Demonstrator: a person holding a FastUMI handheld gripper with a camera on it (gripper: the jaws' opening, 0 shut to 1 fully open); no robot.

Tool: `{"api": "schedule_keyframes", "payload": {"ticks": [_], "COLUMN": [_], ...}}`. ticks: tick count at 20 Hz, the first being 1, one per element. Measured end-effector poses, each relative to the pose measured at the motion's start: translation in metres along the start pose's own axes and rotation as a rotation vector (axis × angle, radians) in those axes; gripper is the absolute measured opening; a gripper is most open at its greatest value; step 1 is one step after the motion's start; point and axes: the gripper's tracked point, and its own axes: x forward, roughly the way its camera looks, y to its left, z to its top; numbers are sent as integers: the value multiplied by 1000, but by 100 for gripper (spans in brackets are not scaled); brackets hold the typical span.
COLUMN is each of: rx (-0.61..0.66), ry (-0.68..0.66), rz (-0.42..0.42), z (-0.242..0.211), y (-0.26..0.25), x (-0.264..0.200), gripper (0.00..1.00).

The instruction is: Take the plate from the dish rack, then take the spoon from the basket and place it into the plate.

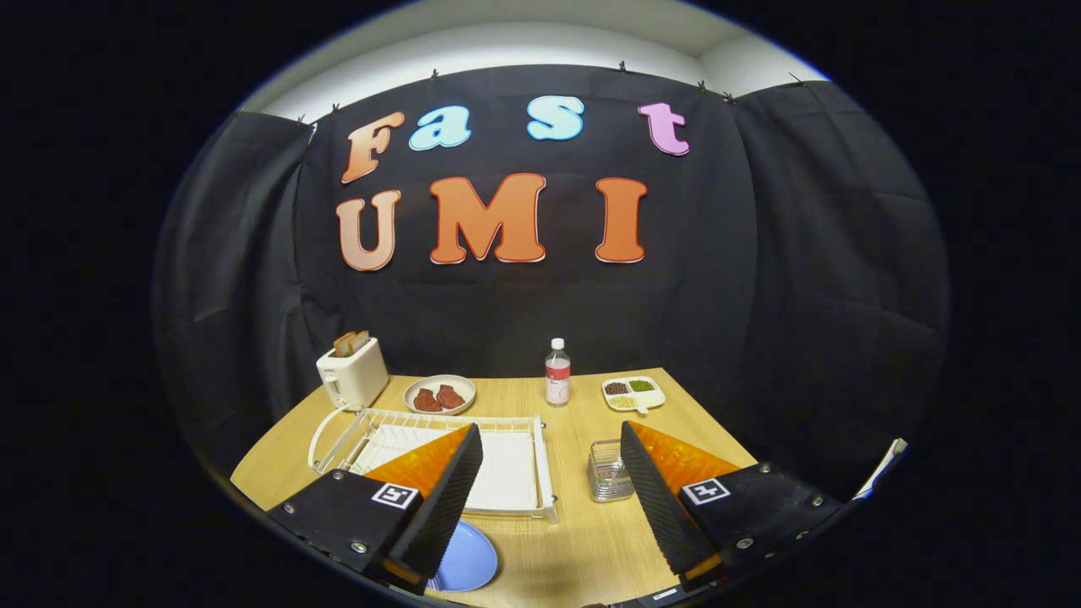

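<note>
Fingers (pixel 553 498) stand wide apart above the wooden counter (pixel 583 540) with nothing held between them, only bare wood showing in the gap. Just under the left finger lies a blue plate (pixel 469 561), flat on the counter and partly hidden by that finger, so it is already out of the dish rack (pixel 507 460). The rack, a white wire frame on a white tray, sits just ahead of the left finger, whose tip overlaps its near side; no dishes can be seen in the part that shows. Beside the tip of the right finger stands a small wire basket (pixel 608 471), partly covered by that finger; whether the spoon is inside cannot be told from here. Beyond the rack, at the far left corner of the counter, is a white toaster (pixel 352 376) with two slices of bread (pixel 350 342) standing in its slots. To the right of the toaster rests a shallow bowl (pixel 439 393) holding two dark reddish pieces of food. Further right, near the back edge, an upright plastic bottle (pixel 557 372) with a white cap stands alone, and beyond the basket lies a white divided dish (pixel 633 393) with dark, green and pale contents in its compartments.
</note>
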Motion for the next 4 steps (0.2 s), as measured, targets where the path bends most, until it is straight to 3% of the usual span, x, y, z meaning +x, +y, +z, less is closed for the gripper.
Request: {"api": "schedule_keyframes", "payload": {"ticks": [4], "rx": [10], "ry": [-36], "rz": [-15], "z": [10], "y": [-10], "x": [7], "gripper": [97]}}
